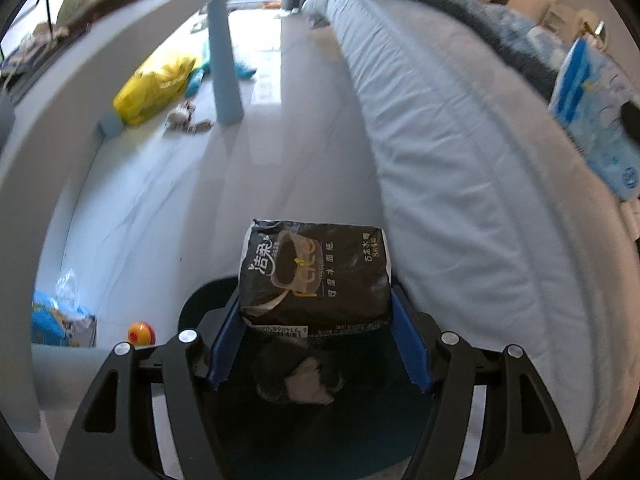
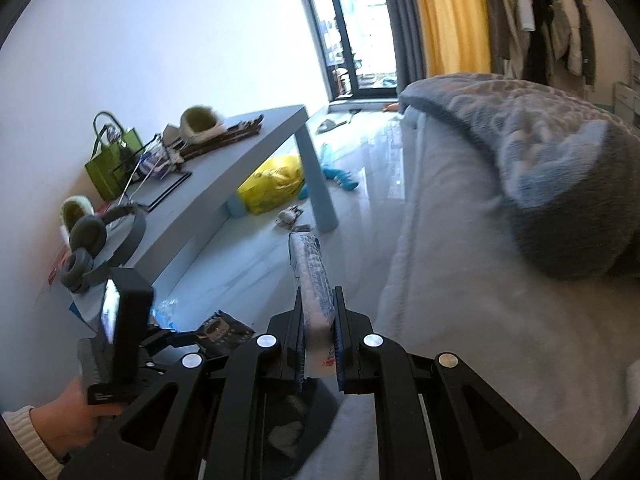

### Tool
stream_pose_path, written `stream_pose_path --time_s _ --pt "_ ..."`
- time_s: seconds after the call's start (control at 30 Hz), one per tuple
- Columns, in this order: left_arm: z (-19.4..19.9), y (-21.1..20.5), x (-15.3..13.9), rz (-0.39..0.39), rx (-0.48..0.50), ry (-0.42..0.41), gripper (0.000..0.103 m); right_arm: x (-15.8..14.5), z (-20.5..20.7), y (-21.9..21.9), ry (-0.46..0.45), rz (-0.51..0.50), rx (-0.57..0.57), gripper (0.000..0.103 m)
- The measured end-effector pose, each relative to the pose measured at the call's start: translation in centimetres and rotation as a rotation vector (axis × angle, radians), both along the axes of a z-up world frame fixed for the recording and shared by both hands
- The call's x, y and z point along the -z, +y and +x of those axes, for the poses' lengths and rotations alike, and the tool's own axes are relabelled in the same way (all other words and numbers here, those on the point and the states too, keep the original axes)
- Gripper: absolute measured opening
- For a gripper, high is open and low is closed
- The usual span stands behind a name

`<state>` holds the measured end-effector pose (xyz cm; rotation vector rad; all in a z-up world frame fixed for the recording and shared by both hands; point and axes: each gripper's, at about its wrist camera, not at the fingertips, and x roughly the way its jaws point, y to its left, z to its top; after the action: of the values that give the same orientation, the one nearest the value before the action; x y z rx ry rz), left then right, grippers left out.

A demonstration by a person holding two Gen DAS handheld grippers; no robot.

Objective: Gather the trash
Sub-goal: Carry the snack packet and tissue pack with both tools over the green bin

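Note:
A black tissue pack [image 1: 316, 276] with printed writing sits between the blue pads of my left gripper [image 1: 316, 298], which is shut on its two sides. Under it is the dark opening of a black bin [image 1: 208, 300] with white crumpled trash [image 1: 312, 380] inside. My right gripper [image 2: 319, 296] is shut on a flat white and blue plastic pack [image 2: 310, 268] that stands up on edge between the fingers. The same bin [image 2: 316, 404] lies below it. In the right wrist view the black pack [image 2: 224, 330] shows at lower left, with a hand [image 2: 68, 412] behind it.
A bed with pale blue sheets [image 1: 460, 160] and a grey blanket [image 2: 560, 168] fills the right. A grey table [image 2: 240, 160] at left carries headphones [image 2: 100, 244] and a green bag [image 2: 112, 160]. A yellow bag [image 1: 156, 84], wrappers [image 1: 60, 320] and an orange ball [image 1: 141, 334] lie on the floor.

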<state>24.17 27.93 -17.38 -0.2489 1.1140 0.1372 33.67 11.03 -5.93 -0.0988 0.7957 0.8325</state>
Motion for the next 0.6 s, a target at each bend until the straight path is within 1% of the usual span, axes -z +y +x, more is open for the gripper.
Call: stream_pose_path --time_s 0.2,0.33,0.43,0.6 --pt "-1.0 1.7 3.1 -0.040 -0.001 0.111 0.071 1.4 -1.0 3.0 0.034 -0.051 -0.045 0.012" --pt "-1.7 2.1 5.0 -0.059 0.011 0.175 0.071 2.7 -1.8 5.0 0.064 -0.083 -0.081 0.012" --pt "-2.4 2.2 6.8 -0.097 0.024 0.242 0.071 3.6 -2.2 6.1 0.076 -0.116 -0.089 0.012" --pt "-3.2 2.2 8.6 -0.114 0.056 0.309 0.071 5.5 -2.3 7.5 0.120 -0.157 -0.100 0.012"
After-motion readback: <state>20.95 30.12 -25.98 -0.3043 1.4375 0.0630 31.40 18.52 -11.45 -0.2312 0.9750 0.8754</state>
